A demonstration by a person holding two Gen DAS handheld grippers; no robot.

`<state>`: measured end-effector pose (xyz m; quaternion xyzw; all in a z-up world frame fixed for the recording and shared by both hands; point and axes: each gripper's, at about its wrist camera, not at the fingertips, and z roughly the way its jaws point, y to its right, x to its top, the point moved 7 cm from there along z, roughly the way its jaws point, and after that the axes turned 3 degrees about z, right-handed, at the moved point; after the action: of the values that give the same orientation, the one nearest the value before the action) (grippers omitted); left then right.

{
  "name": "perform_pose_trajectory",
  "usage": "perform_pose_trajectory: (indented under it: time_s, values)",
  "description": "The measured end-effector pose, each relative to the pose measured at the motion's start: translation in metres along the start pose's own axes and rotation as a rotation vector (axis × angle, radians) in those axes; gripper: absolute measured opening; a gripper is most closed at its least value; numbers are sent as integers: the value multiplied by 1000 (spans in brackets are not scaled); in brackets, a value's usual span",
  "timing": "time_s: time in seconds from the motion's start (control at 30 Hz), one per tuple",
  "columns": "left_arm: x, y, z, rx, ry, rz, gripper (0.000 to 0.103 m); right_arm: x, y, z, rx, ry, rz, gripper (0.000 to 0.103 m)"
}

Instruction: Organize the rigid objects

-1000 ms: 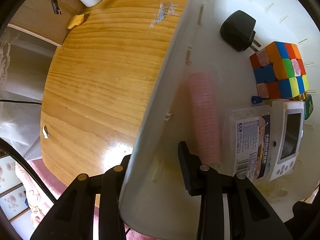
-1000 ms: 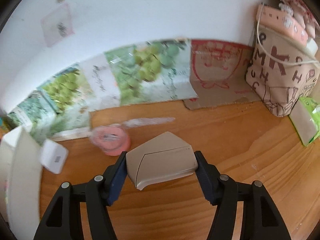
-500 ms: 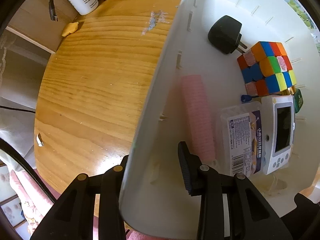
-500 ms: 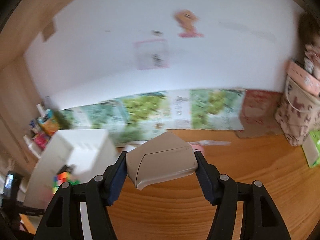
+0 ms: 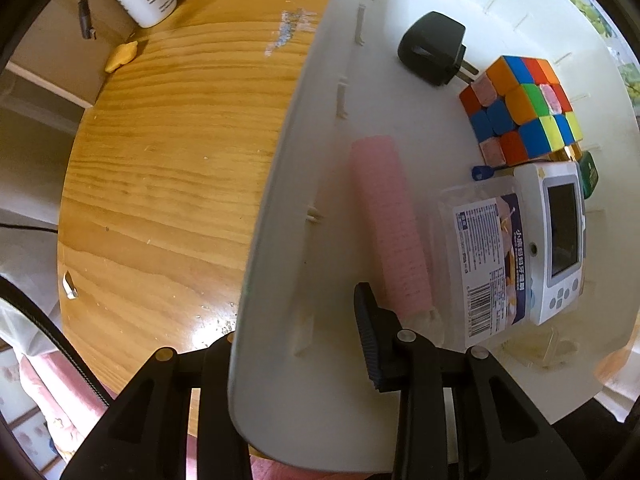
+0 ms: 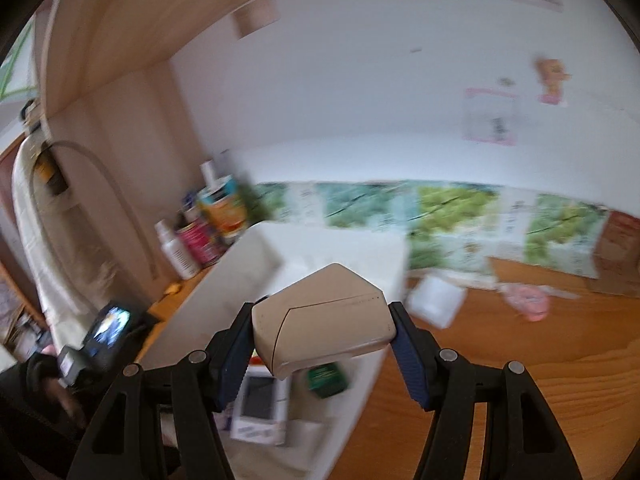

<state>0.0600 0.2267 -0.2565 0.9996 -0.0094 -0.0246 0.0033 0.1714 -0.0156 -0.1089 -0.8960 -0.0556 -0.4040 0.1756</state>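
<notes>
On the wooden desk (image 5: 168, 168) sits a big white bin (image 5: 288, 208). The left gripper (image 5: 304, 344) has its jaws pinching the bin's near wall, one finger outside, the other pad (image 5: 366, 336) inside, pointing straight down. Inside the bin, largest first: a clear plastic box with a printed label (image 5: 484, 264), a white handheld game console (image 5: 560, 240) lying against the box's right side, a pink roller (image 5: 388, 224) just left of the box, a colour puzzle cube (image 5: 520, 108) at the far end, a black plug adapter (image 5: 434, 50) beside the cube, and a small green item (image 5: 588, 174) tucked at the console's far corner.

Right gripper (image 6: 324, 340): jaws pinching a beige angular case (image 6: 324, 324) by its two sides, case sits squarely between the pads, held up in the air above the bin's (image 6: 208, 308) open top. View is blurred. Below the case the console (image 6: 262, 408) and green item (image 6: 326, 376) show in the bin. Farther right on the desk (image 6: 520, 368) lie a white packet (image 6: 436, 304) and a pink round thing (image 6: 528, 304), well apart from the case.
</notes>
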Motion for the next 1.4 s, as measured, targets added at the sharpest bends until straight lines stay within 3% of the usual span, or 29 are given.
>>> perform_pose_trajectory:
  time_s: [0.3,0.4,0.47,1.07,1.33,1.4]
  values:
    - [12,7,-6,-6,-4,31,36,-29,-49,23,64,-106,-104,65]
    - [14,8,-7,1,-9,41,36,-35,-54,27,31,-121,-142,77]
    - [16,9,-7,6,-12,42,36,-36,-51,27,19,-118,-139,79]
    - [38,11,-1,39,-38,2,36,-22,56,22,-207,-67,27,82]
    - [62,14,-10,59,-33,-1,36,-25,113,39,-330,-82,60,82]
    - [68,16,-11,66,-33,6,36,-27,121,48,-328,-93,48,82]
